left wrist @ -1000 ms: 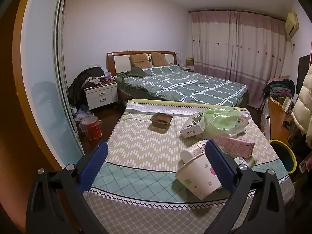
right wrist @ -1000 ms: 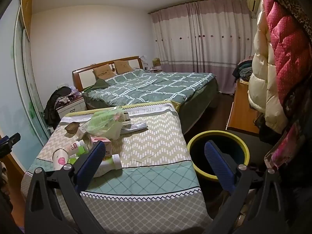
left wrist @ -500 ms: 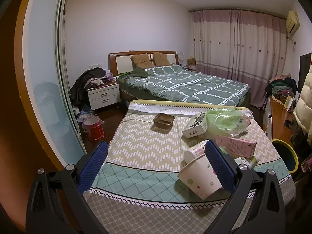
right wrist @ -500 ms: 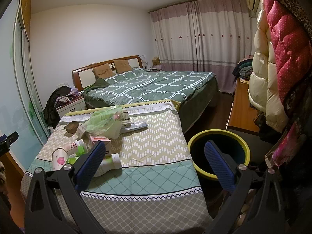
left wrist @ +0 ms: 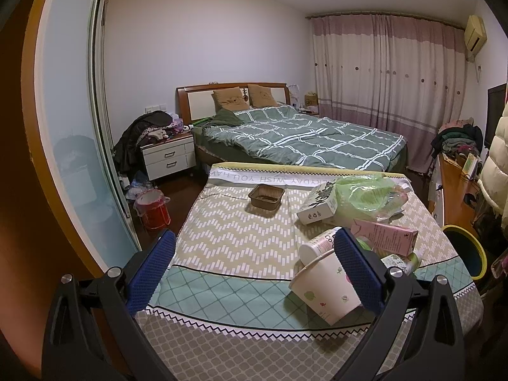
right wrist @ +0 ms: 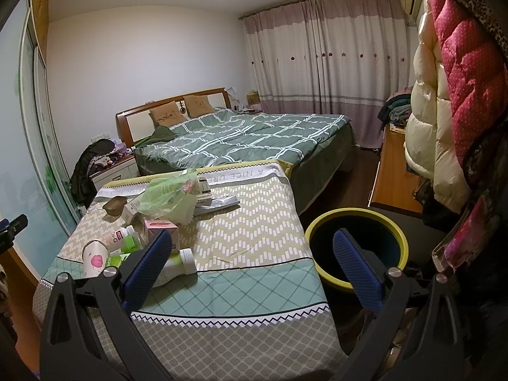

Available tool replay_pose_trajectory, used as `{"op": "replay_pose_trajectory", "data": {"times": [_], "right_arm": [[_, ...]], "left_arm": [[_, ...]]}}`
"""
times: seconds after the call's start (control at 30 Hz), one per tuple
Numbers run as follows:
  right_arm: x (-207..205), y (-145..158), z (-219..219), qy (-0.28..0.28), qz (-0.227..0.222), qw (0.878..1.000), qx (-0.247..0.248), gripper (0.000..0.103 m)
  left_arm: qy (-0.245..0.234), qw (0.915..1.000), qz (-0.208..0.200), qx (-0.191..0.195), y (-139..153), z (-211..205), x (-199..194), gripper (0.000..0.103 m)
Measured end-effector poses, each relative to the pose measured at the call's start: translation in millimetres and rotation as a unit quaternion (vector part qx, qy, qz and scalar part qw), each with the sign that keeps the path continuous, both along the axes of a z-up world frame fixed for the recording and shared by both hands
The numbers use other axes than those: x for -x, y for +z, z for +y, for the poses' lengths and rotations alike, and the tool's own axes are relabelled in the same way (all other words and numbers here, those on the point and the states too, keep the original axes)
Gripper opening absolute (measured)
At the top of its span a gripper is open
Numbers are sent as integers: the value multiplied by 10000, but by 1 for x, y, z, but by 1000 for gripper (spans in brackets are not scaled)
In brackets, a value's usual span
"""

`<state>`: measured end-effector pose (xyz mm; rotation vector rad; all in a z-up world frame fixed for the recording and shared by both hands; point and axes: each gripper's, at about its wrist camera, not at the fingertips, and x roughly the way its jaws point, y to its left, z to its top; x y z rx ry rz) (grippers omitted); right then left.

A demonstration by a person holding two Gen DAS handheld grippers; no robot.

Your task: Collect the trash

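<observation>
**Inspector:** Left wrist view: your left gripper (left wrist: 254, 262) has jaws apart, empty. Trash sits bunched at the worktop's (left wrist: 222, 241) right side, nearest the bin (left wrist: 473, 247); the paper cup (left wrist: 324, 289) lies tipped.

**Operator:** Anything hidden?

**Inspector:** The right jaw covers part of the cup.

**Inspector:** Right wrist view: your right gripper (right wrist: 250, 262), jaws apart, hangs between trash and bin (right wrist: 355, 250). The white bottle (right wrist: 177, 262) is half-hidden.

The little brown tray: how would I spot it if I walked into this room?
Find the table with the zigzag cloth at the foot of the bed. The rubbish is heaped on one side; the brown tray sits alone near the far edge, apart from the heap. It is the only dark, shallow, empty dish there.
</observation>
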<state>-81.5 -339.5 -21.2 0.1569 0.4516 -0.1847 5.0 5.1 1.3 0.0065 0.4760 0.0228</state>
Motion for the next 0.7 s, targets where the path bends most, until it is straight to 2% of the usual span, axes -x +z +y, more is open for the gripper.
{"op": "replay_pose_trajectory", "data": {"times": [0.7], "right_arm": [[-3,-4,-2,-20,39,10000,-34,97]], "left_arm": [[-32,10000,58,-70,-4,-5,-3,98]]}}
